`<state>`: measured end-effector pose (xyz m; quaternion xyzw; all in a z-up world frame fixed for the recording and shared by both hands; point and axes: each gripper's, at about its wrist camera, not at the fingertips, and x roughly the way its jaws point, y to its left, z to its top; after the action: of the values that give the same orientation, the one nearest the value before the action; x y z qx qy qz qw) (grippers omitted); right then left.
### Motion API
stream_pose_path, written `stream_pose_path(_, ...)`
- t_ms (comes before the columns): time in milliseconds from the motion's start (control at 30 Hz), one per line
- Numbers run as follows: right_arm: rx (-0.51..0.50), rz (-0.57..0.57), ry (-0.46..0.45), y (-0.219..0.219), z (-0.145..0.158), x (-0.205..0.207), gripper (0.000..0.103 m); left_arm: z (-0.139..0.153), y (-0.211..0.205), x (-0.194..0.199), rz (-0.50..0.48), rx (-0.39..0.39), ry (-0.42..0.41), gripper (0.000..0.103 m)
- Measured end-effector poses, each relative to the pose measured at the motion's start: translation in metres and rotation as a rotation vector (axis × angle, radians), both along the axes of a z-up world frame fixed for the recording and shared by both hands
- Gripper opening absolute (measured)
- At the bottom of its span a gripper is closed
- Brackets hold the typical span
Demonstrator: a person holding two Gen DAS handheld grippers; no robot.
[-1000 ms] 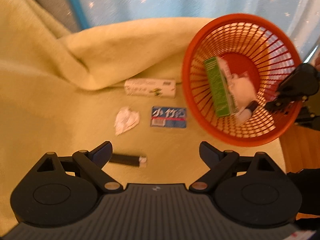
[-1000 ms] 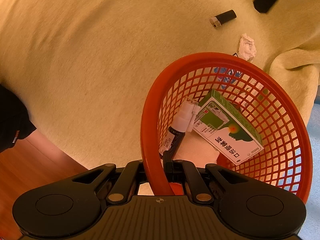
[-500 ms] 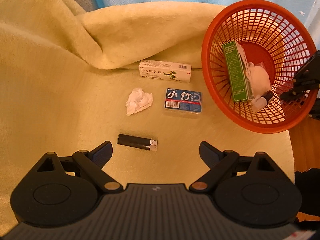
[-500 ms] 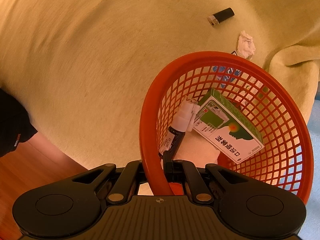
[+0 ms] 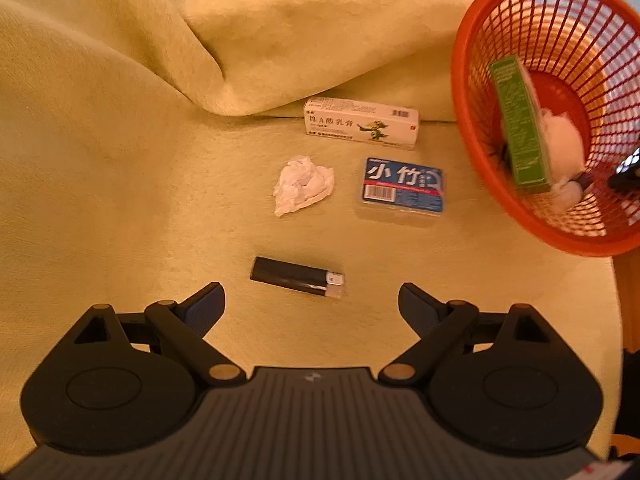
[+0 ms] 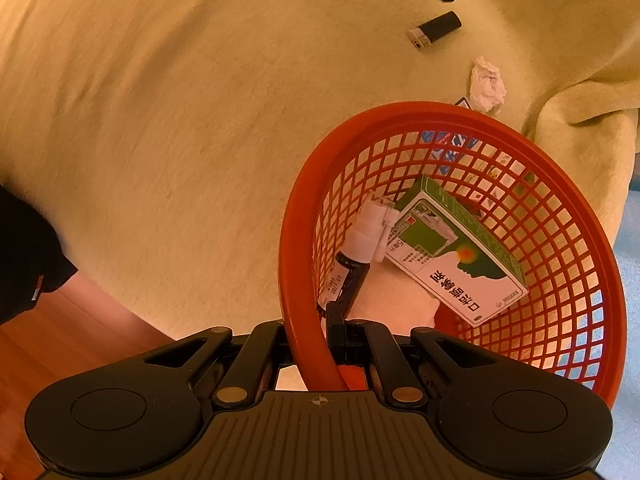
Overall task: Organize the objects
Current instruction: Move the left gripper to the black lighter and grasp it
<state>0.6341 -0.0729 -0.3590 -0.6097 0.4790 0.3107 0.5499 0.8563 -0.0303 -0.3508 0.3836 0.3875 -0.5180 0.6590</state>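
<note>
- Left wrist view: left gripper (image 5: 311,300) hanging over the blanket (image 5: 100,168), jaws spread wide, holding nothing.
- Lighter (image 5: 298,277) lying flat just ahead, between the fingertips' lines and untouched: black slab, silver cap pointing right.
- Beyond it, crumpled tissue (image 5: 303,184), white and wadded; just to its right a floss case (image 5: 402,187), flat, clear plastic with a blue label.
- Cream box (image 5: 362,123), long white carton, lying at the foot of a raised blanket fold.
- Basket (image 5: 472,120) showing at far right, tilted with its opening toward the camera; orange plastic mesh with a thick round rim.
- Right wrist view alone is showing the grip: right gripper (image 6: 318,340) clamped on the near basket rim (image 6: 298,264), one finger outside, one inside.
- Inside, a green box (image 6: 452,252) resting on a white pad (image 6: 392,300); spray bottle (image 6: 356,256), dark body and white nozzle, leaning against the near wall. In the left view the box is hiding most of the bottle.
- Floss case showing here only as blue bits through the mesh; cream box mostly screened by it.
- Blanket: pale yellow, fuzzy, draped over a wood surface (image 6: 72,344) showing at lower left.
- Dark sleeve (image 6: 24,256) at the left edge.
</note>
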Motion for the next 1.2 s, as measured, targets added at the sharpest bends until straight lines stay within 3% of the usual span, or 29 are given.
stream_pose_path(500, 0.026, -0.02, 0.017, 0.001, 0.0, 0.01, 0.001, -0.063, -0.019, 0.015, -0.091, 0.046, -0.023, 0.093)
stream_pose_path(1000, 0.054, -0.015, 0.031, 0.003, 0.004, 0.016, 0.001, -0.09, -0.024, 0.032, -0.194, 0.065, -0.013, 0.093)
stream_pose_path(1200, 0.058, -0.02, 0.032, 0.002, 0.005, 0.015, 0.001, -0.094, -0.025, 0.036, -0.188, 0.065, 0.01, 0.092)
